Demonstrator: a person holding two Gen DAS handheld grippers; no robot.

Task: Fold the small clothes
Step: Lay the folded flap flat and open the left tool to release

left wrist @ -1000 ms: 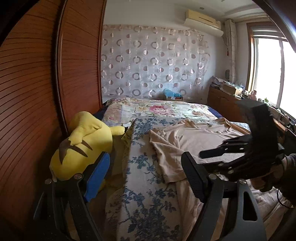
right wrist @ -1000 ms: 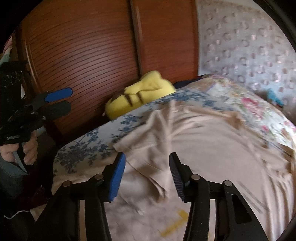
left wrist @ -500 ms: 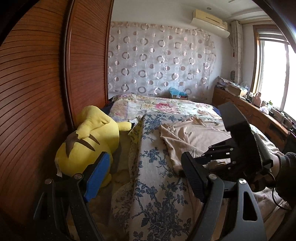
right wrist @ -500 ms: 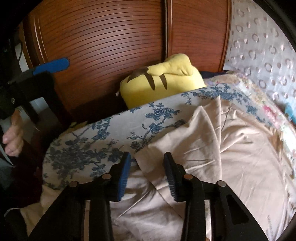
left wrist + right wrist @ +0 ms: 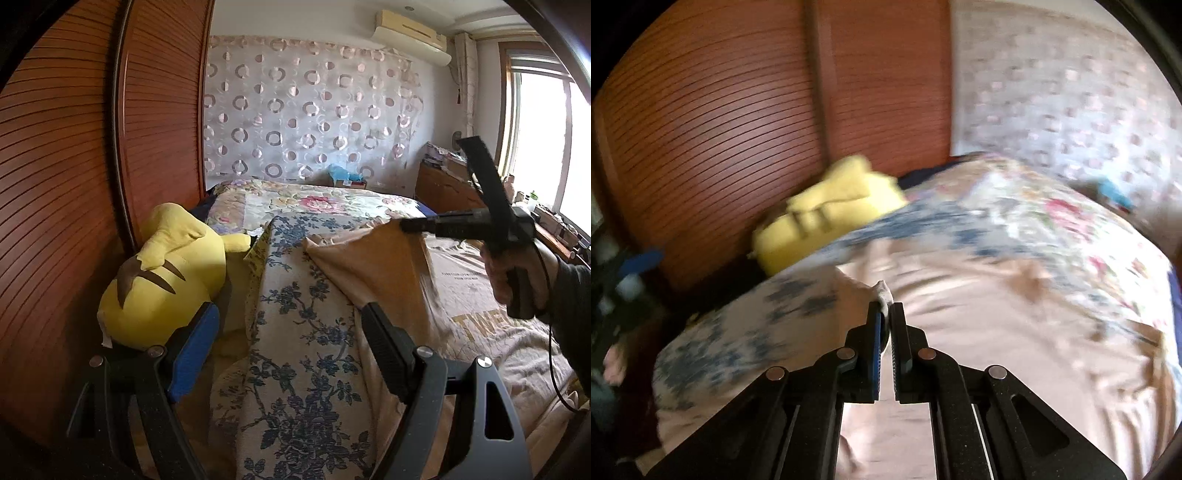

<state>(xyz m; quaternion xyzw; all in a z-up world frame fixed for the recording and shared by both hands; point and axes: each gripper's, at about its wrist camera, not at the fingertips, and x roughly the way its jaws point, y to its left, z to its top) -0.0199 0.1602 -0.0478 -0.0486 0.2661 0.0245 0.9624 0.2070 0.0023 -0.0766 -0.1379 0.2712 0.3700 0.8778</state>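
Observation:
A beige t-shirt (image 5: 461,280) with gold lettering lies on the blue-flowered bedspread (image 5: 303,332). My right gripper (image 5: 885,314) is shut on the shirt's edge (image 5: 882,291) and holds that edge lifted off the bed. It shows in the left wrist view (image 5: 406,224) as well, with the cloth (image 5: 376,266) hanging from it. My left gripper (image 5: 288,328) is open and empty, held above the bedspread to the left of the shirt. The right wrist view is blurred.
A yellow plush toy (image 5: 162,280) lies between the bed and the wooden wardrobe doors (image 5: 74,184) on the left. A floral quilt (image 5: 314,203) covers the far end of the bed. A cluttered wooden counter (image 5: 454,184) runs under the window at the right.
My right gripper has shut on the shirt's edge and lifted it up and to the right. My left gripper has stayed open and shifted a little to the left.

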